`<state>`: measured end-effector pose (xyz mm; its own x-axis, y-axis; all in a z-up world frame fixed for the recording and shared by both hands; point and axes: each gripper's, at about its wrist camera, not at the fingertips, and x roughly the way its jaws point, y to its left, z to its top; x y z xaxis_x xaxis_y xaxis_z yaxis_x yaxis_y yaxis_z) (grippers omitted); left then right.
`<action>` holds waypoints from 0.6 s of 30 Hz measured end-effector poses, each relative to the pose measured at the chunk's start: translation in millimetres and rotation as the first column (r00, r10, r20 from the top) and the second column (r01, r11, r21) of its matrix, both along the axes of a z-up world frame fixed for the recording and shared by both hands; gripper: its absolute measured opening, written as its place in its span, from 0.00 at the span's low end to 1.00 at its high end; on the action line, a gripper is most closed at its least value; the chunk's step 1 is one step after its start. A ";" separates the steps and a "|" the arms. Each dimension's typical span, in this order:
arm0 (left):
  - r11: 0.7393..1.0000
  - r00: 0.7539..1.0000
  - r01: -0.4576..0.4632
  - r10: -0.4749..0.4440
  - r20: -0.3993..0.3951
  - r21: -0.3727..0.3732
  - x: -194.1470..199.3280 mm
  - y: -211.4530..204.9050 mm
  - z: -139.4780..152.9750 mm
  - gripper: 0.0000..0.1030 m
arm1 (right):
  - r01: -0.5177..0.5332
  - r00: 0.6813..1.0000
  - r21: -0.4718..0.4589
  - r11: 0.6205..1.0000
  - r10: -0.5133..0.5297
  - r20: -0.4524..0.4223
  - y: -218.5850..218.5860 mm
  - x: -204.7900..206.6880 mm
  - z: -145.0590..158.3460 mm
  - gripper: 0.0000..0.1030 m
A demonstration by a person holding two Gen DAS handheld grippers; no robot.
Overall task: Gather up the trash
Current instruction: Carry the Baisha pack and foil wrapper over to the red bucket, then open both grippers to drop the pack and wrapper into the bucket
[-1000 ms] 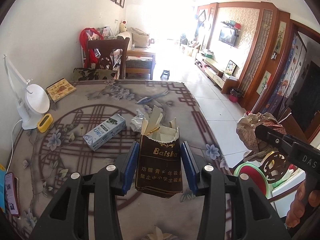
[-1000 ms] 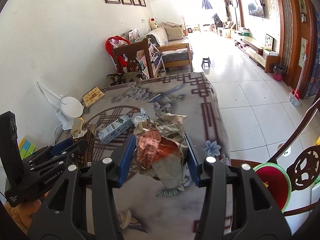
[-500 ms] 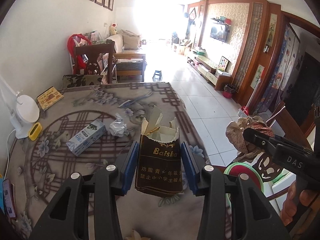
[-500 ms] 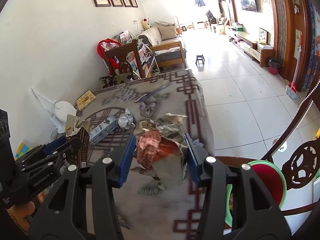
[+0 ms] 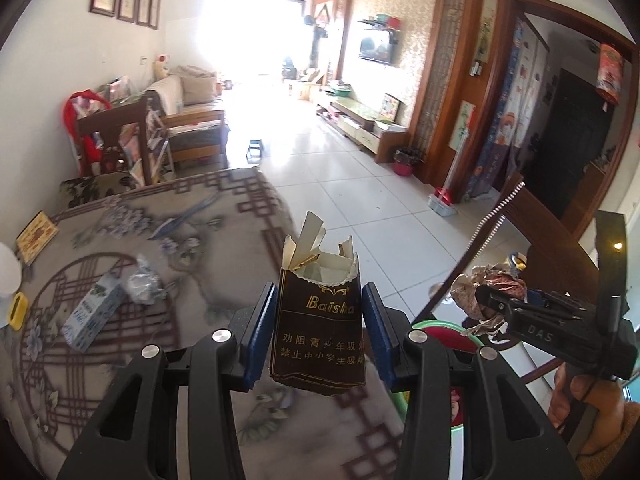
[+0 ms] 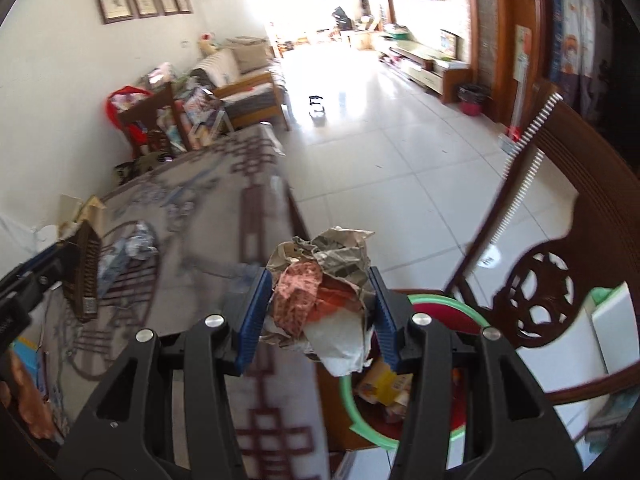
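Observation:
My left gripper (image 5: 318,334) is shut on a torn brown Baisha cigarette pack (image 5: 317,320) and holds it in the air above the table's right edge. My right gripper (image 6: 318,314) is shut on a crumpled paper wad (image 6: 326,300), brown, red and white, above a green-rimmed red bin (image 6: 360,412) beside the table. The bin holds some yellow scraps. The wad (image 5: 490,288) and bin rim (image 5: 444,326) also show in the left wrist view. A milk carton (image 5: 94,316) and a crumpled foil ball (image 5: 142,284) lie on the table.
The patterned tablecloth (image 5: 168,240) covers the table at left. A carved wooden chair (image 6: 536,284) stands right of the bin. A yellow box (image 5: 38,236), a yellow tape (image 5: 18,310) and a white lamp base sit at the table's far left. Tiled floor lies beyond.
Both grippers have swung right with their loads, from over the table toward the bin. The right one now hangs over the bin's rim. The carton and foil remain on the table.

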<state>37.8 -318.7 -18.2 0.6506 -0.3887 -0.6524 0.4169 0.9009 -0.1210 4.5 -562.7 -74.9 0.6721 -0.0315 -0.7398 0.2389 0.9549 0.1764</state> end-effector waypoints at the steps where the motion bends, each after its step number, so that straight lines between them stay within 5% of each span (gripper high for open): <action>1: 1.000 1.000 0.018 -0.018 -0.002 0.000 -0.3 -7.4 -1.1 0.39 | 0.022 1.000 -0.003 1.000 -0.023 -0.016 -10.1 -1.5 -5.6 0.46; 4: 0.998 0.998 0.068 -0.068 -0.005 0.004 -2.9 -25.1 -3.7 0.39 | 0.087 0.995 -0.031 0.996 -0.088 -0.046 -28.0 -5.9 -16.9 0.56; 6: 0.996 0.996 0.089 -0.089 -0.007 0.008 -4.9 -33.3 -5.6 0.39 | 0.121 0.991 -0.043 0.992 -0.123 -0.050 -36.2 -8.2 -19.6 0.78; 7: 0.995 0.995 0.103 -0.103 -0.013 0.010 -5.6 -38.7 -7.6 0.39 | 0.139 0.989 -0.044 0.989 -0.141 -0.046 -40.4 -11.5 -19.7 0.81; 13: 0.977 0.973 0.215 -0.215 -0.079 -0.001 -10.4 -76.7 -24.6 0.39 | 0.211 0.977 -0.051 0.976 -0.211 -0.007 -56.3 -34.3 -7.5 0.85; 18: 0.937 0.932 0.350 -0.350 -0.098 -0.020 -21.3 -125.0 -35.2 0.39 | 0.296 0.955 -0.096 0.950 -0.291 0.058 -69.9 -65.8 12.4 0.87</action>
<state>16.5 -443.7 -53.4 0.4055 -0.5812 -0.7055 0.6915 0.6998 -0.1791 -61.3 -632.6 -62.6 0.6527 -0.3064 -0.6929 0.5057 0.8572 0.0974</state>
